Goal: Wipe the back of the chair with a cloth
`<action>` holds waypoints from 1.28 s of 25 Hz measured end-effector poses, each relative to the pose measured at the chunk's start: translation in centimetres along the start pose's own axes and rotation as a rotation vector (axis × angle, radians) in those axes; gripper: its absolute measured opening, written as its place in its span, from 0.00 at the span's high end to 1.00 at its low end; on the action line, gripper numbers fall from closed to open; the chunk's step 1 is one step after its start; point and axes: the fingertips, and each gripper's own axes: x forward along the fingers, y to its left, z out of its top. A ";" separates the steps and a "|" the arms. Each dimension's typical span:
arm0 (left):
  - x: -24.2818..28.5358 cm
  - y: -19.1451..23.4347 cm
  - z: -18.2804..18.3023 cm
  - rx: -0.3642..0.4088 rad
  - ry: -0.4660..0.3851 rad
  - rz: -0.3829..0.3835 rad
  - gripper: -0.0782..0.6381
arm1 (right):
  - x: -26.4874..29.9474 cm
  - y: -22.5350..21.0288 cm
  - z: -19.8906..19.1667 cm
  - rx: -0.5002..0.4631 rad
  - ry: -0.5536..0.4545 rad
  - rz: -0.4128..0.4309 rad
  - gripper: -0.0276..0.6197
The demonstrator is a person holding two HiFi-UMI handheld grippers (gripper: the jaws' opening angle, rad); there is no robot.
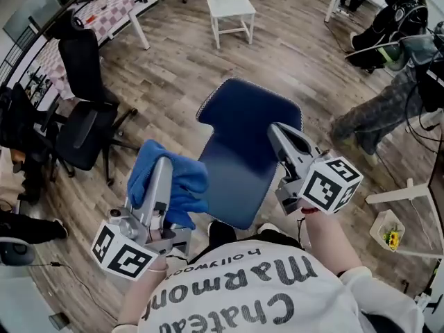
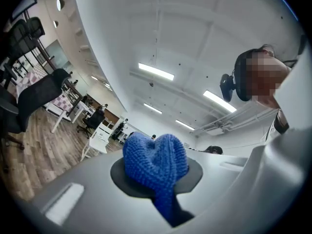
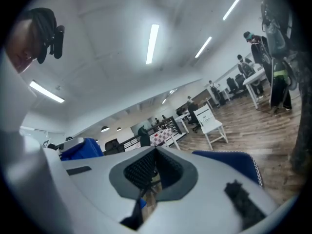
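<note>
The dark blue chair (image 1: 243, 151) stands just in front of me on the wood floor, its padded surface facing up in the head view. A bunched blue knitted cloth (image 1: 173, 182) is clamped in my left gripper (image 1: 163, 165), left of the chair and level with its near half. In the left gripper view the cloth (image 2: 156, 162) bulges out between the jaws of that gripper (image 2: 158, 184). My right gripper (image 1: 276, 130) is shut and holds nothing, hovering over the chair's right edge. The right gripper view shows its jaws (image 3: 155, 165) together, with the chair's edge (image 3: 229, 160) at the right.
A black office chair (image 1: 83, 116) stands to the left, and behind it a table with a checked cloth (image 1: 104, 12). A white chair (image 1: 231, 9) stands farther ahead. A person in camouflage trousers (image 1: 374, 113) is at the right, near a white stand (image 1: 402, 193).
</note>
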 end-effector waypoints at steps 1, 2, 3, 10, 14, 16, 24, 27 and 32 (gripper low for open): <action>0.4 0.4 0.2 -0.006 0.011 -0.025 0.85 | -0.1 0.2 0.1 0.004 -0.017 -0.025 0.94; 0.9 0.7 0.3 -0.013 0.026 -0.052 0.85 | -0.3 0.3 0.3 0.002 -0.033 -0.050 0.94; 1.3 0.9 0.1 -0.019 0.046 -0.081 0.85 | -0.7 0.5 0.5 -0.004 -0.050 -0.079 0.94; 3.8 0.5 -3.3 -0.092 0.194 -0.254 0.84 | -4.1 1.9 0.2 0.005 -0.132 -0.231 0.94; 5.3 -1.5 -7.0 -0.137 0.289 -0.336 0.84 | -5.0 3.3 -0.9 0.005 -0.133 -0.262 0.94; 5.7 -2.5 -8.0 -0.148 0.309 -0.373 0.84 | -5.6 3.6 -1.9 -0.009 -0.107 -0.281 0.94; 6.9 -4.6 -10.9 -0.152 0.354 -0.443 0.84 | -6.3 2.7 -5.0 0.003 -0.012 -0.325 0.94; 7.7 -3.9 -11.5 -0.151 0.343 -0.397 0.84 | -6.1 1.3 -4.6 -0.007 -0.019 -0.328 0.94; 11.0 -1.5 -12.9 -0.096 0.358 -0.271 0.84 | -3.2 -3.0 -4.3 0.052 0.035 -0.269 0.94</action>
